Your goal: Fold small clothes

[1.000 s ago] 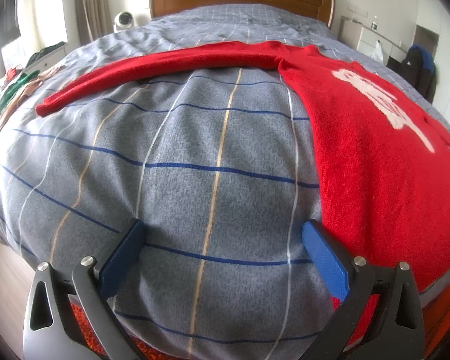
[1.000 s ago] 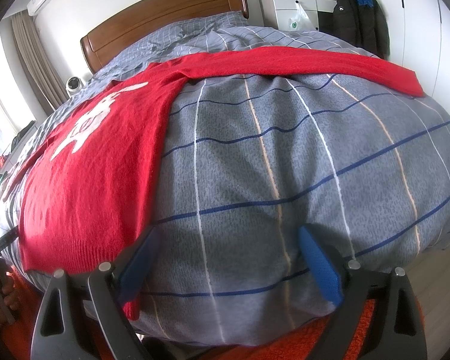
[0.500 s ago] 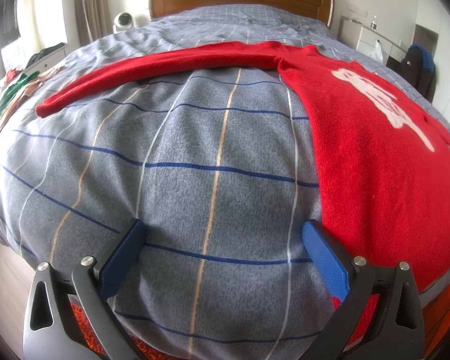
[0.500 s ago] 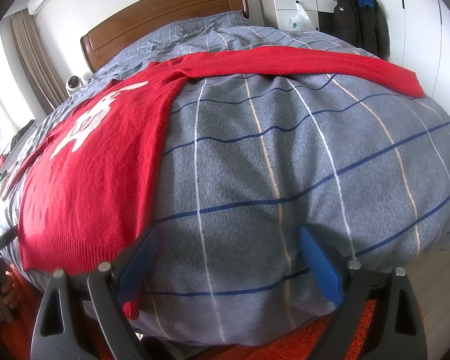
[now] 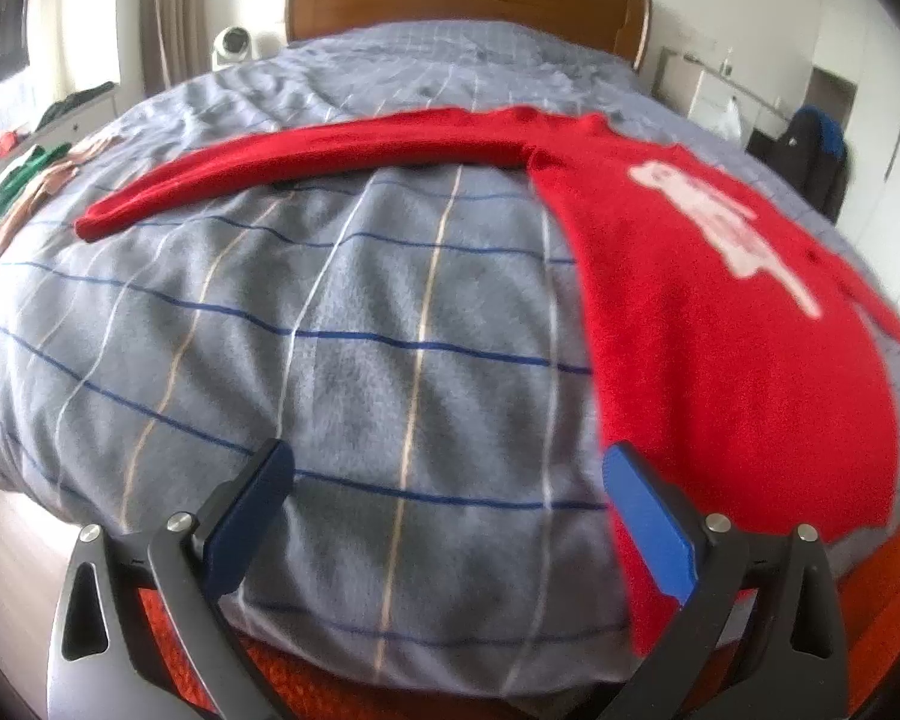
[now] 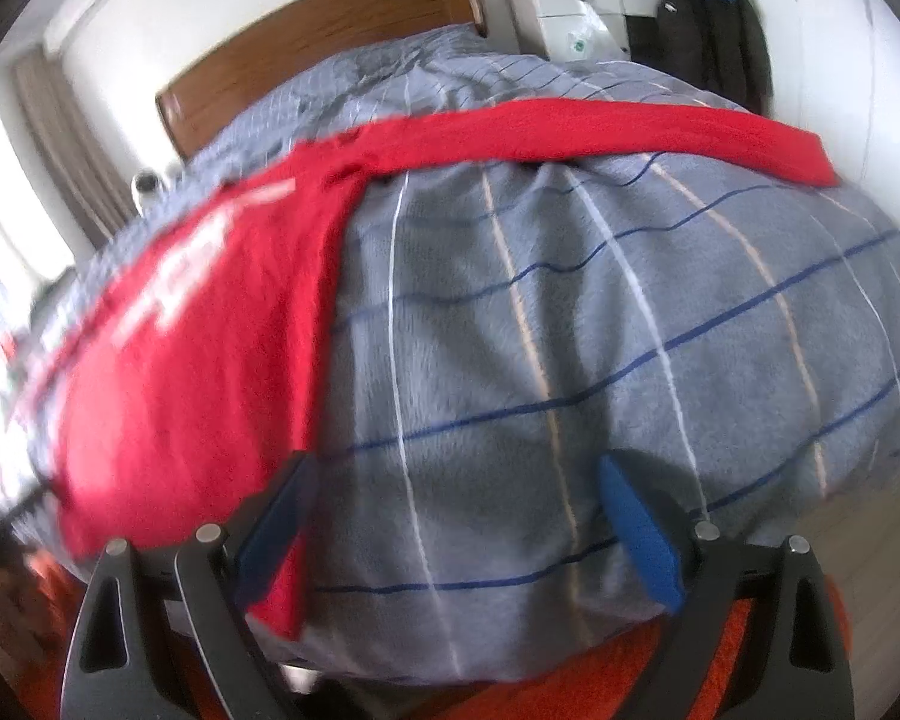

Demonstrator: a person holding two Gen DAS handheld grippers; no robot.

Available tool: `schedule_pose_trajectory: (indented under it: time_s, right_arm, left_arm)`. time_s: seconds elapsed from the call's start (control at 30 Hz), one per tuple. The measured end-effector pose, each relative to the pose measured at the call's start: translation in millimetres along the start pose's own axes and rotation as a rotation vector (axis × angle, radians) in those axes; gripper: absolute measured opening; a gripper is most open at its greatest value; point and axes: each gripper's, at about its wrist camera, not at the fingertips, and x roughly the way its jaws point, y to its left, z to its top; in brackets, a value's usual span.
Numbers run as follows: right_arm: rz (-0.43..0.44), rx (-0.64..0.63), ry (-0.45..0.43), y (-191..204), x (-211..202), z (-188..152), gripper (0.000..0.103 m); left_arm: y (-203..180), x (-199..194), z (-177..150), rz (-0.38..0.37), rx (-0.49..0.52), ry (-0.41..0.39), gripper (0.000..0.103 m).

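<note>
While the sweater [image 5: 720,324] lay spread on the bed [image 5: 342,360] as before, both tools stayed wide and empty; the right tool [image 6: 450,516] had rolled, tilting its view, the left tool [image 5: 444,510] barely shifted.

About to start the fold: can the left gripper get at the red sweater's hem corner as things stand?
Probably yes. The left gripper, jaws open, hangs beside the red sweater; nothing blocks its hem corner.

A grey checked duvet [image 5: 342,324] covers the bed below a wooden headboard [image 5: 462,6].
</note>
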Motion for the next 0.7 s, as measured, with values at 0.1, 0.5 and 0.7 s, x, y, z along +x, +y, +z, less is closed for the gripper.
schedule_pose_trajectory:
  time_s: [0.1,0.5,0.7]
  right_arm:
    - [0.044,0.162,-0.075,-38.2,-21.4,24.1,0.092]
    - [0.165,0.816,-0.216,-198.1,-13.8,91.9,0.065]
    - [0.131,0.845,-0.230,-213.4,6.7,109.8,0.059]
  left_arm:
    - [4.9,-6.6,3.7,-0.015,-0.026,0.009,0.103]
    - [-0.7,-3.1,0.0,0.019,-0.025,0.041,0.103]
    - [2.2,7.9,-5.2,0.043,-0.027,0.057,0.103]
